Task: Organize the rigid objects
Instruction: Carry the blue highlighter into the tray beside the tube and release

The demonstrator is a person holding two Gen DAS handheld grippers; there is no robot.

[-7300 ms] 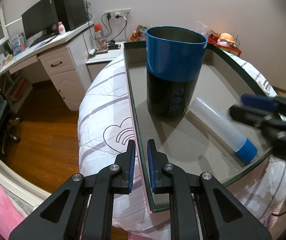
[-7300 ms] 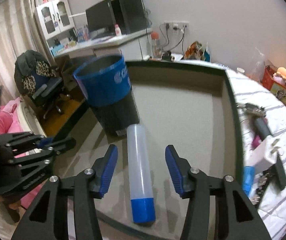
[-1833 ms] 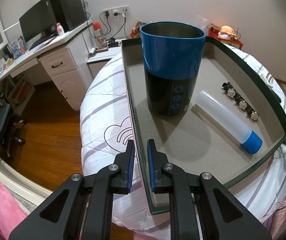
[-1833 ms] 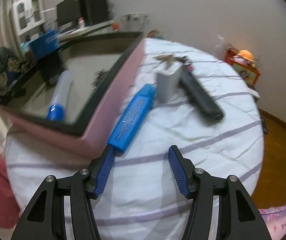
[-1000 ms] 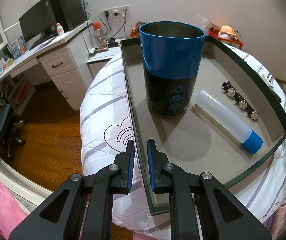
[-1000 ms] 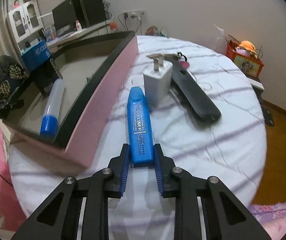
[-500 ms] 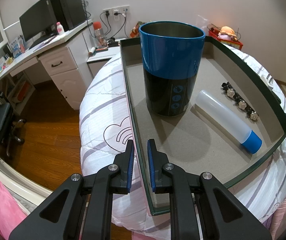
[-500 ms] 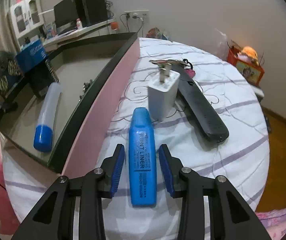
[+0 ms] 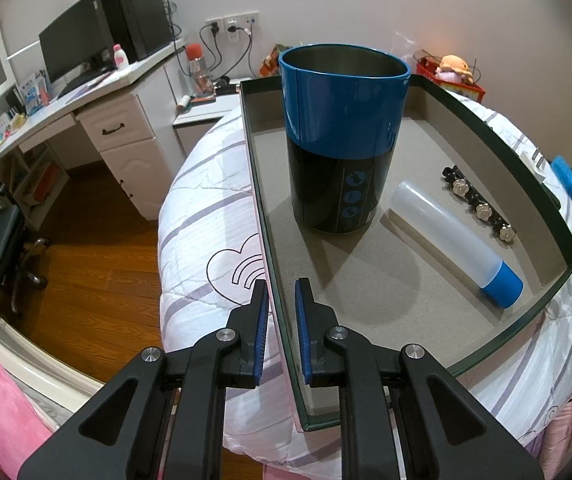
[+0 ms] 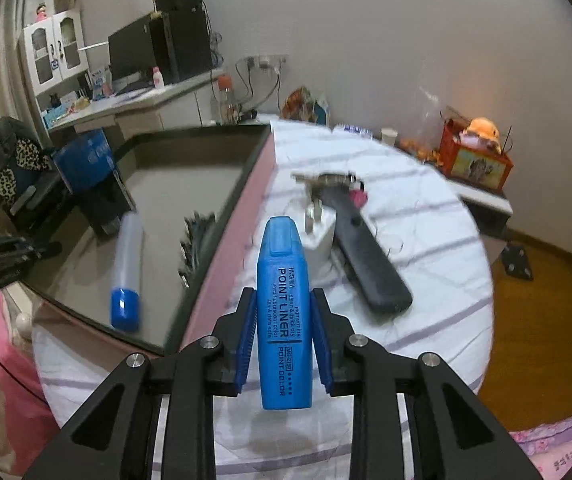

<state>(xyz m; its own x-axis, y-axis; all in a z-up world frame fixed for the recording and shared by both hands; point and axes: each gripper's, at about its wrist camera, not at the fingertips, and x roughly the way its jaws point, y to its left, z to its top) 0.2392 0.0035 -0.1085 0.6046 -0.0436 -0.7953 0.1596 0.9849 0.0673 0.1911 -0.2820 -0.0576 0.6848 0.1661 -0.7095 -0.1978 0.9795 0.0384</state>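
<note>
Our right tongs [image 10: 282, 336], jaws just closing, clamp the blue highlighter [image 10: 283, 312] above the bed [image 10: 426, 216], beside the tray's [image 10: 246, 216] pink edge. Left tongs [image 9: 280, 332] pinch together on the tray's near wall.

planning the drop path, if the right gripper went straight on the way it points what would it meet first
Probably the white charger, just past the tip of the blue highlighter held in the right gripper; depth is unclear.
</note>
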